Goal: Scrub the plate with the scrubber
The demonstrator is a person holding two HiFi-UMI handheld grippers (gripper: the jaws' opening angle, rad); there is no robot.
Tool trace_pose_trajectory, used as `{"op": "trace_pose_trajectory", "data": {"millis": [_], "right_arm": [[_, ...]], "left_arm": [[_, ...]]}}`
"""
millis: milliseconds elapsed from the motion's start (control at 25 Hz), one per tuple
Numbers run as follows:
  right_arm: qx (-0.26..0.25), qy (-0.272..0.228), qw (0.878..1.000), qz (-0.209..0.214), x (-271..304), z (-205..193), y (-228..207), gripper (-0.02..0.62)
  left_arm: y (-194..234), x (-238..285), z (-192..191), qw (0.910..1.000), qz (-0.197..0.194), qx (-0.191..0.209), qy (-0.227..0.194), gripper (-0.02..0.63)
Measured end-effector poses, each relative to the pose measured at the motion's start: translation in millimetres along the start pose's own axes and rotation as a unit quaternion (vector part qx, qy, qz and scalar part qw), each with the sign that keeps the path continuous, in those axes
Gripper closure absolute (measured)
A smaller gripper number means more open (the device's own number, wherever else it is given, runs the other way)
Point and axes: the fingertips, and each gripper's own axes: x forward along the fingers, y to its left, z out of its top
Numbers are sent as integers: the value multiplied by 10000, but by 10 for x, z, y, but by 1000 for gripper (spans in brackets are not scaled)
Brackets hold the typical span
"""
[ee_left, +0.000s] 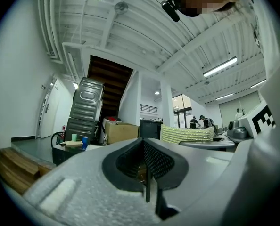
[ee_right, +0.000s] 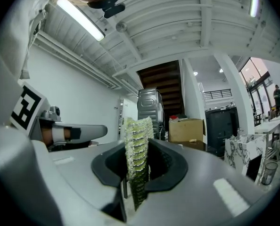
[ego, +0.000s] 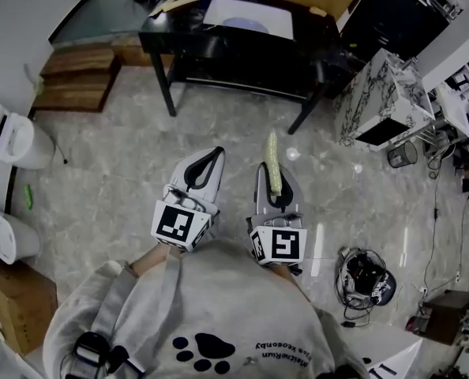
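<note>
Right gripper view: ribbed green scrubber (ee_right: 137,135) pinched in right hand-held gripper (ee_right: 136,173); left hand-held gripper (ee_left: 144,166) closed.

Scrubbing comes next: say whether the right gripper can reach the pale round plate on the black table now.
Probably not: the right gripper, holding the yellow-green scrubber, is far short of the plate, though only floor lies between.

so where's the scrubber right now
The scrubber is clamped in the jaws of the right gripper, right of centre in the head view, short of the black table.
</note>
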Motion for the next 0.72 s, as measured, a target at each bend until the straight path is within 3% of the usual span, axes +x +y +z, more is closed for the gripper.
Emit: {"op": "trace_pose_trajectory", "data": {"millis": [240, 440, 720], "right_arm": [[-13, 60, 9992, -402, 539, -89, -272, 528], [-48, 163, 9982, -570, 742, -146, -392, 528], [-152, 263, 9986, -429, 908, -110, -320, 528]], "left_arm": [[357, 610, -47, 9987, -490, -122, -7, 603], [403, 856, -102, 9969, -766, -150, 22, 603], [597, 908, -199, 9978, -549, -372, 41, 603]]}}
